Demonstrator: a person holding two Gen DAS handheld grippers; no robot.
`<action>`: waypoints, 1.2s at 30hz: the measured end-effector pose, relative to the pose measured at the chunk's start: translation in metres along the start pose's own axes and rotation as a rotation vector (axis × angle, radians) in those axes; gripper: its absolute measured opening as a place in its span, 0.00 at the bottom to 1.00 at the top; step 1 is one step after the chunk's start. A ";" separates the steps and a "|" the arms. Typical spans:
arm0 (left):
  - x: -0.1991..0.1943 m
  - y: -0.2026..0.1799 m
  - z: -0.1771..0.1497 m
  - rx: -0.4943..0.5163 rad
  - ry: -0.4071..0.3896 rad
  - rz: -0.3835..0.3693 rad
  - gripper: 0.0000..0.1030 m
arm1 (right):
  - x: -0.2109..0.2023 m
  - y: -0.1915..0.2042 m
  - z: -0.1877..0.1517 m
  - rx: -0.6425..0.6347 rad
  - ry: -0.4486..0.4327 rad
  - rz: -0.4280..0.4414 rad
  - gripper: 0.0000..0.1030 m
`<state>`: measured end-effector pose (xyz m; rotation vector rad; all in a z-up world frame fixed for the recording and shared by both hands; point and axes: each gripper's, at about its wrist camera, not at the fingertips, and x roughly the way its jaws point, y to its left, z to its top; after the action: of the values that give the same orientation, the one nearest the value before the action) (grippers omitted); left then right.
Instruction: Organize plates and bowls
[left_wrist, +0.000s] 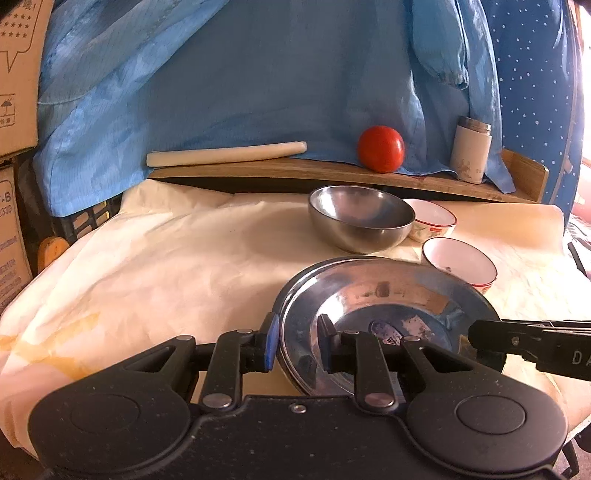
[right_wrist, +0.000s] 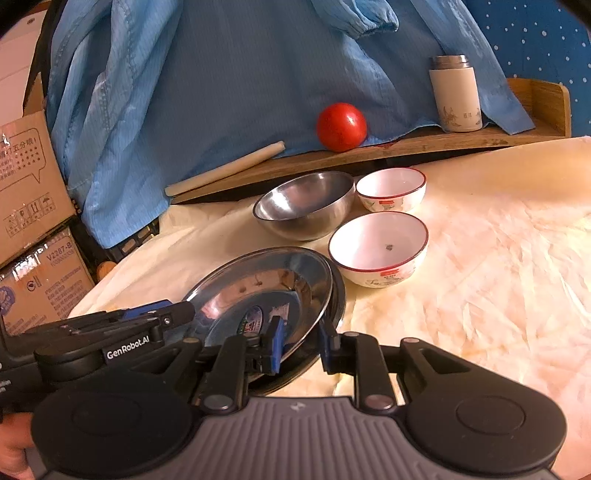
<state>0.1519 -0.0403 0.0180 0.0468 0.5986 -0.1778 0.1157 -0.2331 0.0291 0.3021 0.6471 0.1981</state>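
Observation:
A shiny steel plate (left_wrist: 369, 295) (right_wrist: 258, 280) sits tilted on a second, darker plate (right_wrist: 338, 299) on the cream cloth. My left gripper (left_wrist: 297, 343) (right_wrist: 181, 312) straddles the top plate's left rim, one pad outside and one inside, shut on it. My right gripper (right_wrist: 301, 343) (left_wrist: 476, 338) straddles the near right rims of both plates; whether its pads press is unclear. Behind the plates stand a steel bowl (left_wrist: 360, 221) (right_wrist: 306, 210) and two white, red-rimmed bowls: a nearer one (left_wrist: 458, 262) (right_wrist: 378, 247) and a farther one (left_wrist: 432, 218) (right_wrist: 391, 188).
A raised wooden shelf (right_wrist: 424, 142) at the back carries a red tomato (right_wrist: 341, 127), a white flask (right_wrist: 456, 96) and a pale rolled stick (right_wrist: 225, 170). Blue fabric (right_wrist: 240, 74) hangs behind. Cardboard boxes (right_wrist: 33, 206) stand at the left. The cloth (right_wrist: 480, 258) spreads to the right.

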 end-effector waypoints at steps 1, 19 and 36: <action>0.000 -0.001 0.000 0.000 0.002 -0.006 0.23 | 0.000 -0.001 0.000 0.002 -0.001 0.000 0.26; 0.001 0.004 0.004 -0.047 -0.009 0.009 0.66 | -0.005 -0.008 -0.001 0.018 -0.030 0.001 0.46; 0.022 -0.009 0.032 -0.062 -0.031 0.012 0.99 | -0.003 -0.057 0.009 0.158 -0.115 -0.023 0.99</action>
<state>0.1863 -0.0553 0.0317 -0.0124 0.5726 -0.1484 0.1239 -0.2894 0.0179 0.4546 0.5528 0.1070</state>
